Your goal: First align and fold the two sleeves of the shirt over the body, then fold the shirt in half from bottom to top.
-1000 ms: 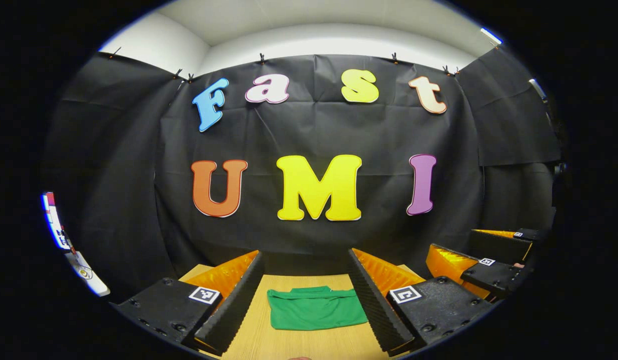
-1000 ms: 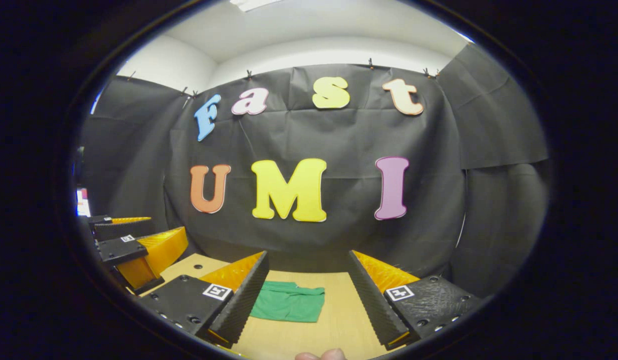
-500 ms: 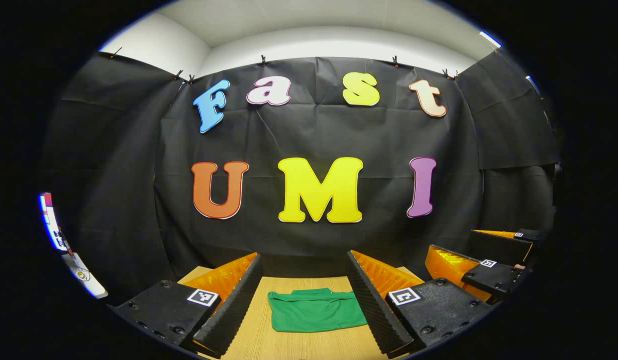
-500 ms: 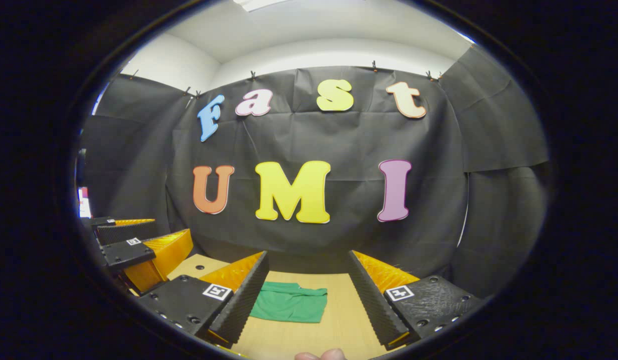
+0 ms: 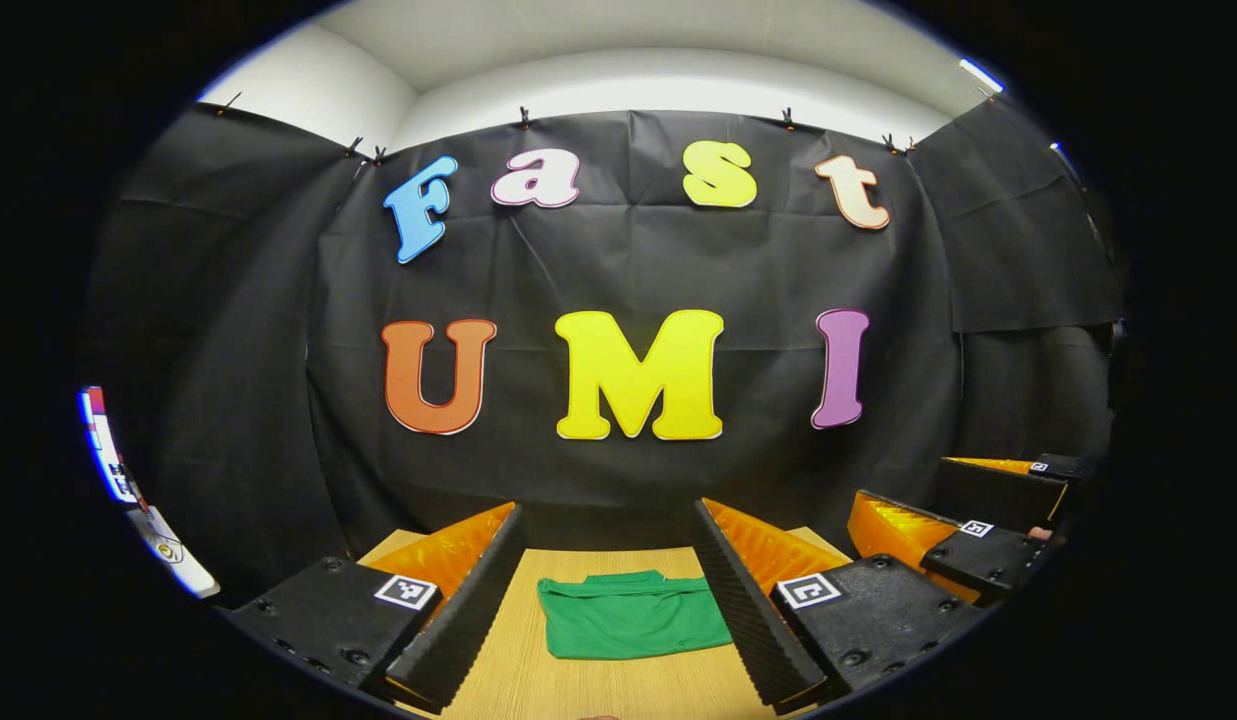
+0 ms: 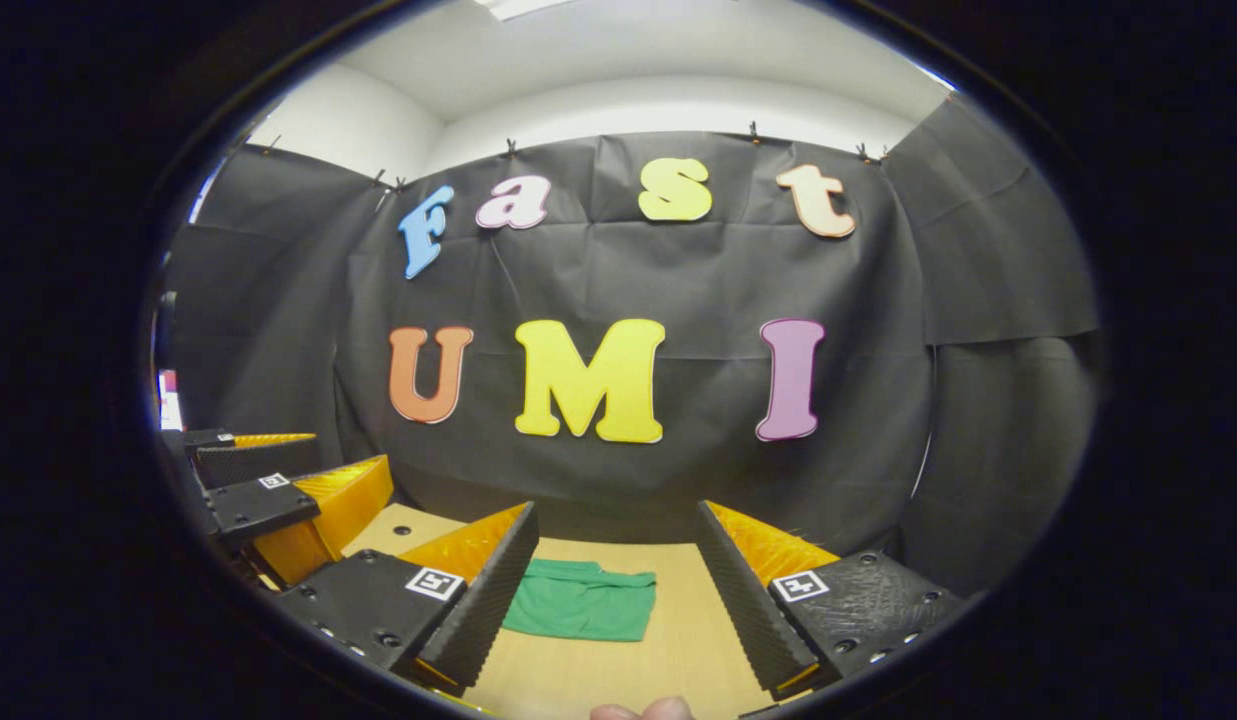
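One green shirt (image 5: 633, 628), folded compact, flat on wooden table (image 5: 578, 690)

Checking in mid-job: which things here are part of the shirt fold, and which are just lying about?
Part of the job:
- green shirt, lying folded into a compact rectangle on the wooden table
- left gripper, open, held back from the shirt
- right gripper, open, also clear of it

Just lying about:
- black cloth wall
- screen at the booth's edge
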Motion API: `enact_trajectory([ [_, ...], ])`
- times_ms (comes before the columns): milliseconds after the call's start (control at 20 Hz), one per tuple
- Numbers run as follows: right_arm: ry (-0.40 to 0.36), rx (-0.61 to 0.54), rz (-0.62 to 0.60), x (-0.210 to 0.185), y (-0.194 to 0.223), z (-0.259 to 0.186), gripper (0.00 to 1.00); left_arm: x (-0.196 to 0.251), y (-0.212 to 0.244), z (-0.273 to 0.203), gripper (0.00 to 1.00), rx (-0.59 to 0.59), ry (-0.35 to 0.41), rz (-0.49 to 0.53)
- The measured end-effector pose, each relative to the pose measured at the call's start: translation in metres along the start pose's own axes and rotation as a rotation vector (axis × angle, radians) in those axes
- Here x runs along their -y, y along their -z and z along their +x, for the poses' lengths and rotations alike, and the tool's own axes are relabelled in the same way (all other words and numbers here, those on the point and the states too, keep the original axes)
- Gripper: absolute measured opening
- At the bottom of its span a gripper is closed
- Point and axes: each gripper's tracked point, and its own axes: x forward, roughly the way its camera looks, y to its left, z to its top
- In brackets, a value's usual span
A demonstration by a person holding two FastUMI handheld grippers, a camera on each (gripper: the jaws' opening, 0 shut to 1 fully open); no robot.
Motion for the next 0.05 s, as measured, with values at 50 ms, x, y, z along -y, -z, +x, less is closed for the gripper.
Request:
enact_trajectory([
  [50,0.003,-0.002,0.004,0.0008,-0.0009,0.0004,0.96,-0.0009,0.0007,-0.0003,1.0,-0.003,0.0,-0.001],
])
